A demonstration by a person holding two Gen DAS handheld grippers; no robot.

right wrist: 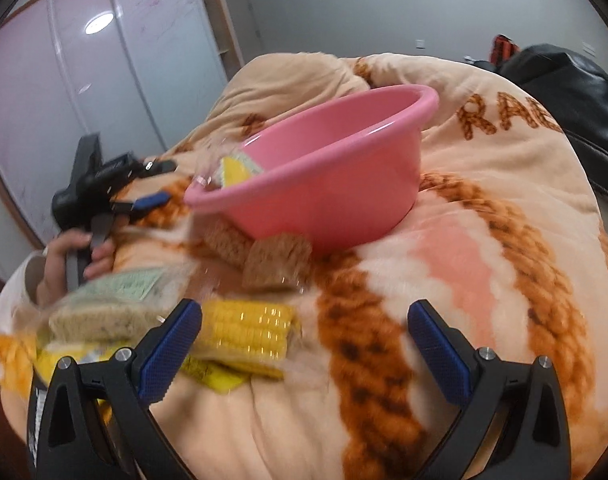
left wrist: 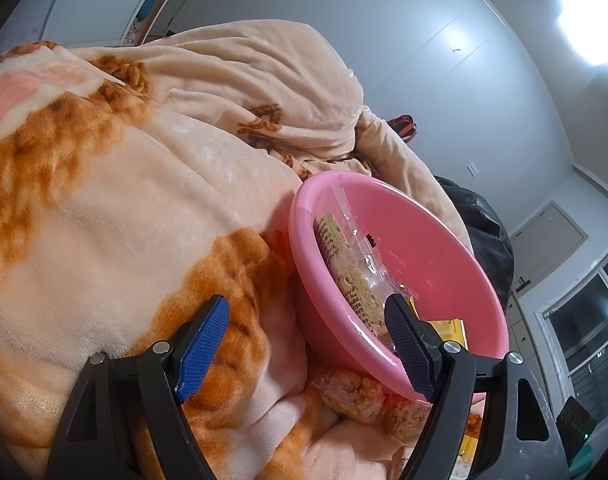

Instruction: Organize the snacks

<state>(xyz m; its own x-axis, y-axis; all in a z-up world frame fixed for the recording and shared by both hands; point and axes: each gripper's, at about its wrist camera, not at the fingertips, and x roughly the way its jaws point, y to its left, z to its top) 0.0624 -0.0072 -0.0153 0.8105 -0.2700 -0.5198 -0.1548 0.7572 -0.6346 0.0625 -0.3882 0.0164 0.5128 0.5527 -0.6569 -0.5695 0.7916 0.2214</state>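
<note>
Judging by the basin (right wrist: 328, 184), sorting looks partly done: wrapped bars (left wrist: 352, 276) lie inside, corn (right wrist: 248, 328) and crackers (right wrist: 276, 264) wait beside it, both grippers (left wrist: 308, 344) (right wrist: 304, 344) spread, empty.

Pink bowl (right wrist: 336, 184): smooth, glossy plastic. Blanket (left wrist: 116, 208): soft, matt plush cloth. Biscuit packet (left wrist: 356, 264): clear, shiny film wrapper. Left gripper (left wrist: 308, 344) fingers (left wrist: 204, 348): blue, ribbed rubbery pads on matt black plastic.
</note>
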